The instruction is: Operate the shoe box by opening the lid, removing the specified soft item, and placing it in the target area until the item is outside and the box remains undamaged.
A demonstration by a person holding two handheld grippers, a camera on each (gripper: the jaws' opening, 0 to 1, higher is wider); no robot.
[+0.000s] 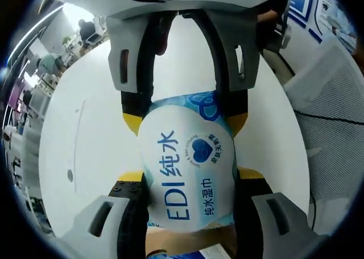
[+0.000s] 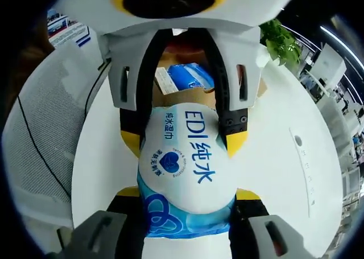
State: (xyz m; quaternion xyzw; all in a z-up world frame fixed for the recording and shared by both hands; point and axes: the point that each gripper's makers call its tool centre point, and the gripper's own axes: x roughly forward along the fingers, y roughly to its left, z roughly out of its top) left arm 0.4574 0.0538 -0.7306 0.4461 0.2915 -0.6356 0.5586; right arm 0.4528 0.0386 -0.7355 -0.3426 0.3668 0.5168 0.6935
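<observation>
- Gripping the wet-wipes pack [image 1: 190, 173] from opposite ends, I had my left gripper [image 1: 190, 182] pinching its lower end at the bottom centre of the left gripper view, the yellow-tipped jaws pressed into the soft wrapper on either side.
- My right gripper [image 2: 185, 205] pinched the blue-patterned end, low in the right gripper view; it also appeared upper centre in the left gripper view, reaching in from the far side.
- The pack hung in the air between the two grippers, above the white round table [image 1: 96, 156], touching neither table nor box as far as I could judge.
- Farther off, upper centre of the right gripper view, the cardboard shoe box [image 2: 187, 88] sat open with another blue pack [image 2: 190, 74] inside.
- Beyond it, a green plant [image 2: 278, 42] stood upper right, and a white mesh chair [image 2: 51, 134] sat at the left.
- I judged the item was out of the box and only the placing remained.
- Risks I saw: the slick, squashy wrapper could slide out if one gripper let go early, dropping the pack outside the target; pulling the ends apart could tear the wrapper; swinging low near the box could knock its open flap.
</observation>
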